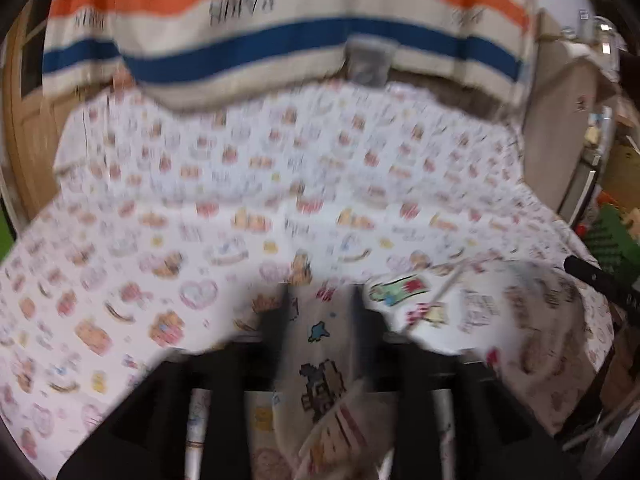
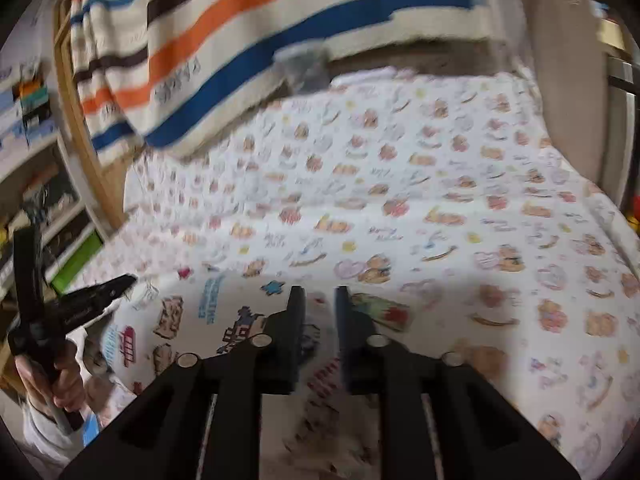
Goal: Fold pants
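The pants (image 1: 480, 308) are white with pixel-style cartoon prints and lie bunched on the bed's near edge. In the blurred left wrist view my left gripper (image 1: 320, 294) has its two black fingers apart, and a strip of the pants runs up between them; no pad visibly presses on it. In the right wrist view my right gripper (image 2: 320, 294) hovers over the pants (image 2: 192, 316) with a narrow gap between its fingers and the cloth below them. A hand (image 2: 60, 384) at the far left holds the other gripper over the pants' left end.
A white sheet (image 2: 460, 208) printed with bears and hearts covers the bed (image 1: 180, 208). A cream blanket with orange, blue and brown stripes (image 1: 280, 40) hangs at the far side. Shelves (image 2: 36, 152) stand to the left.
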Motion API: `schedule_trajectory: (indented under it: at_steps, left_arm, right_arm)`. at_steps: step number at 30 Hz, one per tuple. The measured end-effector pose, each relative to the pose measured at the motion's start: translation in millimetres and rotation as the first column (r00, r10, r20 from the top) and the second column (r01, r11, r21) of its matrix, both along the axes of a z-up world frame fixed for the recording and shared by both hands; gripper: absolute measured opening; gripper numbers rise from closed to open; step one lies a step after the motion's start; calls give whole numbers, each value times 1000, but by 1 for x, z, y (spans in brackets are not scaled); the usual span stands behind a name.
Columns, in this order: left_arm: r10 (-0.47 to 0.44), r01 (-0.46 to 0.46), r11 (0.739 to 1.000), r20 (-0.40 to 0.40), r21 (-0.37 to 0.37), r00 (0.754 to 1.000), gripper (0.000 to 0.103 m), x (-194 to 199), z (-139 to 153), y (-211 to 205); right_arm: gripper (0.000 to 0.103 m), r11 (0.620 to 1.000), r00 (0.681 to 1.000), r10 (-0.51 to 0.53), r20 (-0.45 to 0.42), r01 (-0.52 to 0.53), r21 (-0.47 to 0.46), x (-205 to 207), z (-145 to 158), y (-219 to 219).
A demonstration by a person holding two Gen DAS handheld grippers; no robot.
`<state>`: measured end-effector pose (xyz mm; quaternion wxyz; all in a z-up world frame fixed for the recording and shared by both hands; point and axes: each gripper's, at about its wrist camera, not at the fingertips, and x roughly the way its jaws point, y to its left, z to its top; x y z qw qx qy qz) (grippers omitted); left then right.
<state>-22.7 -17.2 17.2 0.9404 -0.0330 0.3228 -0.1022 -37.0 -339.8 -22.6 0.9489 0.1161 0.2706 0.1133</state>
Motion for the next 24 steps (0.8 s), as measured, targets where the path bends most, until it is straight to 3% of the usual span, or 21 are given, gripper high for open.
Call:
schedule_trajectory:
  at_steps: [1, 2, 6, 10, 13, 18, 20, 23, 24]
  left_arm:
    - [-13, 13, 1000, 21, -4, 1000, 65, -6, 5, 1]
    - [-25, 25, 1000, 29, -12, 999, 67, -9, 8, 2]
    - [-31, 30, 999, -34, -19, 999, 71, -2, 2, 6]
    - [-51, 41, 997, -165, -65, 985, 71, 17, -23, 9]
    - [-63, 43, 993, -188, -108, 980, 72, 20, -30, 10]
    - [-95, 63, 987, -217, -150, 971, 77, 26, -39, 9]
    - [-80, 38, 984, -243, -176, 967, 86, 31, -45, 13]
    - [-93, 21, 968, -279, -252, 956, 85, 36, -50, 22]
    - [-96, 26, 969, -276, -247, 956, 82, 34, -49, 20]
  right_arm:
    - [81, 1000, 1000, -27, 16, 26, 14, -4, 2, -7]
    - [86, 999, 999, -40, 31, 39, 35, -8, 1, -14]
    - [85, 991, 999, 33, -43, -27, 128, 0, -12, -28]
    - [85, 978, 985, 125, -115, -103, 181, 14, -30, -27]
    - [85, 974, 979, 152, -138, -124, 192, 20, -40, -24]
    - [85, 941, 962, 220, -164, -166, 294, 31, -55, -26]
    - [86, 941, 964, 224, -146, -174, 292, 31, -56, -25]
    - [86, 950, 965, 222, -137, -182, 253, 30, -55, -18]
    - [79, 951, 964, 230, -135, -194, 239, 29, -54, -14]
